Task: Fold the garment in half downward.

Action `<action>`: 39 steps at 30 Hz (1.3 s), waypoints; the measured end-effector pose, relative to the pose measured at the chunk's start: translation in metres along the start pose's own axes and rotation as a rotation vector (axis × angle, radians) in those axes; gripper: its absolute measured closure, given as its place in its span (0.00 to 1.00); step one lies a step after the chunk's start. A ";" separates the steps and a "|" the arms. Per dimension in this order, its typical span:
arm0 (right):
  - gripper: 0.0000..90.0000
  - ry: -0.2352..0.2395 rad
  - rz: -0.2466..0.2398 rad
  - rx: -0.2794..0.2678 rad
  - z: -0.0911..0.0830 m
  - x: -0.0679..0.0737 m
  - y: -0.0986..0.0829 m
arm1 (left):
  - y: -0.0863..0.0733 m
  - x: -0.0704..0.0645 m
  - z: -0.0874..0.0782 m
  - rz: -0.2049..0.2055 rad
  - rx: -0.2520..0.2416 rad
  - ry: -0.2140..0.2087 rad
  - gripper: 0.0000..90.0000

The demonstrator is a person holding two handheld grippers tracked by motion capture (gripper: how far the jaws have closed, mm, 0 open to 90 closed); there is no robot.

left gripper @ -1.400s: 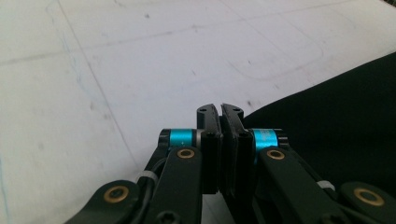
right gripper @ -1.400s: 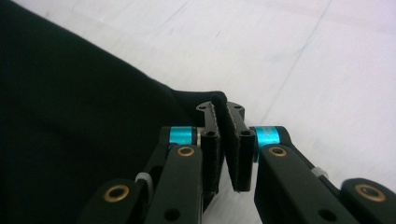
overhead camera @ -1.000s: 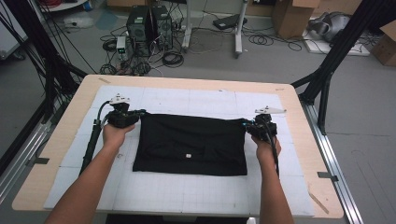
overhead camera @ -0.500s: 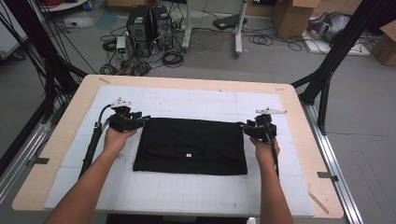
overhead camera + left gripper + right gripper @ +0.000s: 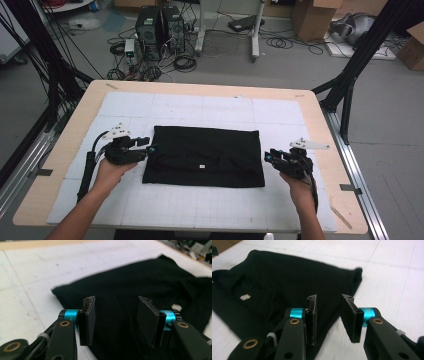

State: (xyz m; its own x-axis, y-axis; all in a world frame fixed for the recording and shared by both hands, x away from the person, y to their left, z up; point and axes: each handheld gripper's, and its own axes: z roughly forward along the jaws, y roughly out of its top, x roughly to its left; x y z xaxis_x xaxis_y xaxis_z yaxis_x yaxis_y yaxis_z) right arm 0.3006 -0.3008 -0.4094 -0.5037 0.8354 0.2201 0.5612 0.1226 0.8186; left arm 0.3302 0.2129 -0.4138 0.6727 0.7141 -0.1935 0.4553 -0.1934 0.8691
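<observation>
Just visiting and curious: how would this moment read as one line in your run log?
left gripper: open, at folded black garment left edge | right gripper: open, at right edge | garment: flat on white mat

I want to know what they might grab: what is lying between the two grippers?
The folded black cloth lies flat between the left gripper and the right gripper, a small white tag on it, as the high view shows.
</observation>
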 end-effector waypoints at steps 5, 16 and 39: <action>0.69 0.023 -0.042 -0.007 -0.014 0.016 -0.013 | -0.011 -0.009 0.002 0.004 0.007 -0.007 0.54; 0.93 0.050 -0.262 0.116 0.016 0.053 -0.011 | -0.027 -0.017 0.021 0.055 0.070 0.008 0.95; 0.93 0.124 -0.275 0.193 -0.001 0.040 -0.029 | -0.047 -0.041 -0.017 0.160 0.108 -0.049 0.89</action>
State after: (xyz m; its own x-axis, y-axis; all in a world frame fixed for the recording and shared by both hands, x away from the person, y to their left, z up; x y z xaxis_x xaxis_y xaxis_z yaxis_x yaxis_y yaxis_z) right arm 0.2628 -0.2715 -0.4238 -0.7224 0.6872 0.0774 0.5009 0.4428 0.7436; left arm 0.2720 0.2042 -0.4388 0.7681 0.6352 -0.0810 0.3984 -0.3750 0.8370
